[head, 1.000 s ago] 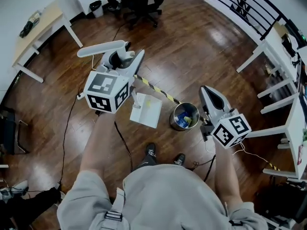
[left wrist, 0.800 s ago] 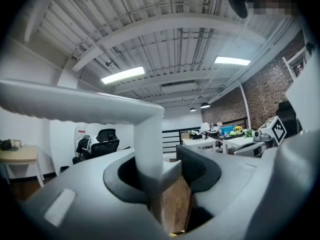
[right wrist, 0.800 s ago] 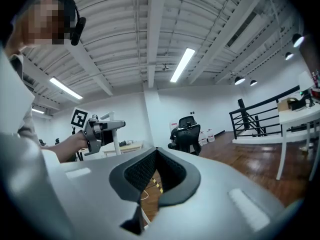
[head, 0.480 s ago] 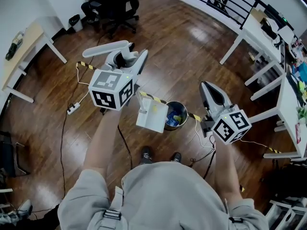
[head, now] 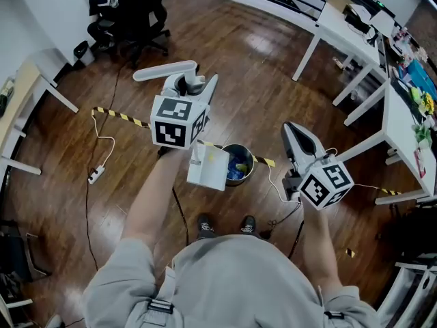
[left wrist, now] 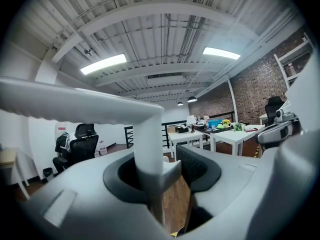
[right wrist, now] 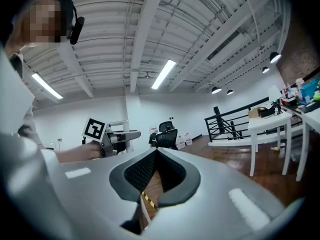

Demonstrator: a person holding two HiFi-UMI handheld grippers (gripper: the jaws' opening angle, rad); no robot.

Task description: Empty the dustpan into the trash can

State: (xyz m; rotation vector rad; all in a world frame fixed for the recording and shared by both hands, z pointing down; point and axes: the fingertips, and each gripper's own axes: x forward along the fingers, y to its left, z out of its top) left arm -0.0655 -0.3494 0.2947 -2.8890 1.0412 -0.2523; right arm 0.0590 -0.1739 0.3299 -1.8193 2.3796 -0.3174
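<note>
The white plastic long-handled dustpan (head: pixel 207 166) hangs in the air from the left tool (head: pixel 194 87). Its flat pan sits low in the head view, just under that tool's marker cube (head: pixel 179 121). The bent grip of its handle (head: pixel 165 71) sticks out to the left above the tool. In the left gripper view we see the handle's upright white stem (left wrist: pixel 148 154) standing between the jaws of the left tool (left wrist: pixel 165 171), which are closed narrowly on it and hold it.

Seen from above, the pan covers the left edge of the round metal trash can (head: pixel 251 161), which stands on the dark wooden floor (head: pixel 259 80) with blue and yellow litter (head: pixel 237 166) inside. We cannot tell whether pan and can touch.

The right tool (head: pixel 293 132) is held to the right of the can, apart from it and from the dustpan. Its jaws are brought together at the tips with nothing in them, as the right gripper view shows (right wrist: pixel 156 154).

A yellow-and-black striped strip (head: pixel 119 116) runs across the floor behind the can. Our two dark shoes (head: pixel 205 223) stand just near it. Farther off are a black office chair (head: pixel 140 12) at the upper left and white worktops (head: pixel 341 33) with clutter along the right.
</note>
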